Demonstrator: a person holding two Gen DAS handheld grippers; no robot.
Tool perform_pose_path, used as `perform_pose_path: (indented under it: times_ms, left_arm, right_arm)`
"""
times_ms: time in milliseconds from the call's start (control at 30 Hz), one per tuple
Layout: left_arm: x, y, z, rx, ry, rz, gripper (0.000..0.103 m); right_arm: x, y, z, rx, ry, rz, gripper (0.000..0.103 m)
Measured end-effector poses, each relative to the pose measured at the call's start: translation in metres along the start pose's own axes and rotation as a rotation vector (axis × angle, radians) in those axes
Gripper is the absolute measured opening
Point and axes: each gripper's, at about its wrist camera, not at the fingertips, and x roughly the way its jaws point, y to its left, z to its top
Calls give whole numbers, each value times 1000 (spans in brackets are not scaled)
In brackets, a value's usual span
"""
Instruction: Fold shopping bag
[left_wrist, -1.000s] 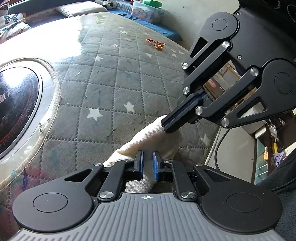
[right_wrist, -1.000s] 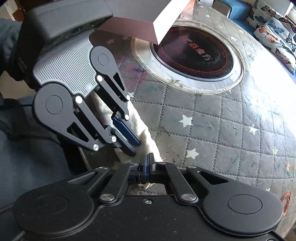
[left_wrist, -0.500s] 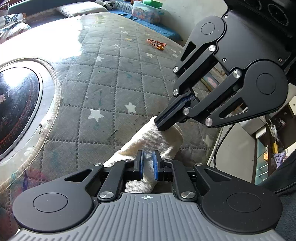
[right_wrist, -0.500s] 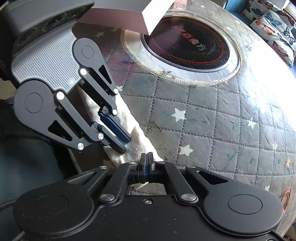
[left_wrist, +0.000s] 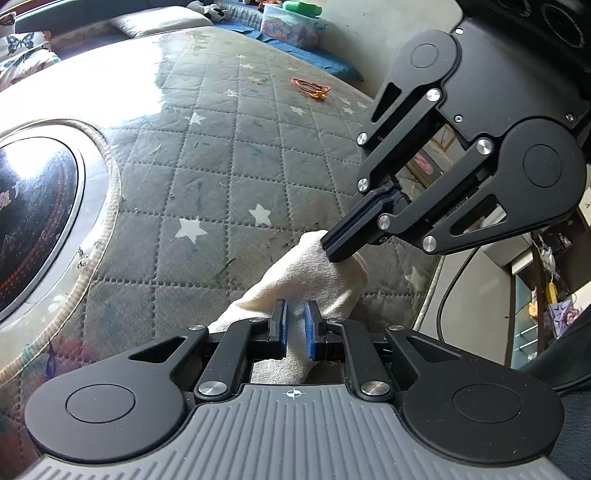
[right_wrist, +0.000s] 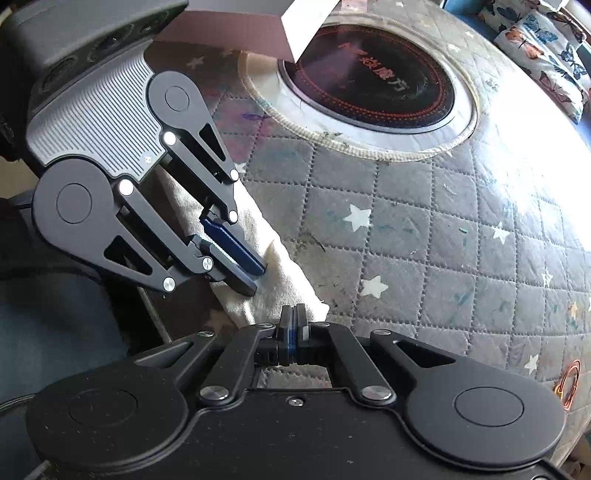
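A cream cloth shopping bag (left_wrist: 306, 269), rolled into a narrow bundle, lies at the near edge of the quilted star-pattern table cover (left_wrist: 229, 166). My left gripper (left_wrist: 295, 332) is shut on the bundle, with cloth filling the gap between its blue pads. My right gripper (left_wrist: 334, 251) comes in from the upper right, shut, its tips pressing on the bundle's far end. In the right wrist view the bag (right_wrist: 288, 273) runs diagonally. There the left gripper (right_wrist: 251, 278) sits on it, just beyond the shut right gripper (right_wrist: 293, 332). Whether the right pads pinch any cloth is hidden.
A round black induction hob (right_wrist: 369, 85) is set into the table. A pale box (right_wrist: 258, 29) overhangs it. An orange loop (left_wrist: 310, 86) lies farther out. The table edge (left_wrist: 428, 295) drops off right beside the bag, where a cable hangs. Butterfly cushions (right_wrist: 543, 48) lie beyond.
In the right wrist view the left gripper has shifted slightly left with the bag in its grip. Both grippers keep the same hold and stay close together.
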Motion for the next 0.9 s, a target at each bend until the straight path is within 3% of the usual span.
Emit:
perform_pose_path:
  times_ms: [133,200,533,700,900]
  left_arm:
    - [4,15,1,1,-1,0,12]
    - [-6,-8,-7,15,-1,0,12]
    - [-7,-3,-13,33,-2,14,12]
    - [-4,-6,-12,37,-7,20,12]
    - [-1,-12,-13,42,-16,30,12]
  right_arm:
    - [5,-3,5,-6,40,12,0]
    - [8,-2,6,-9,48,2,0]
    - [3,7,4,-8,32,-42,0]
    - [-1,10,2,19,19,-4,0]
    - [5,13,5,11,35,-35,0]
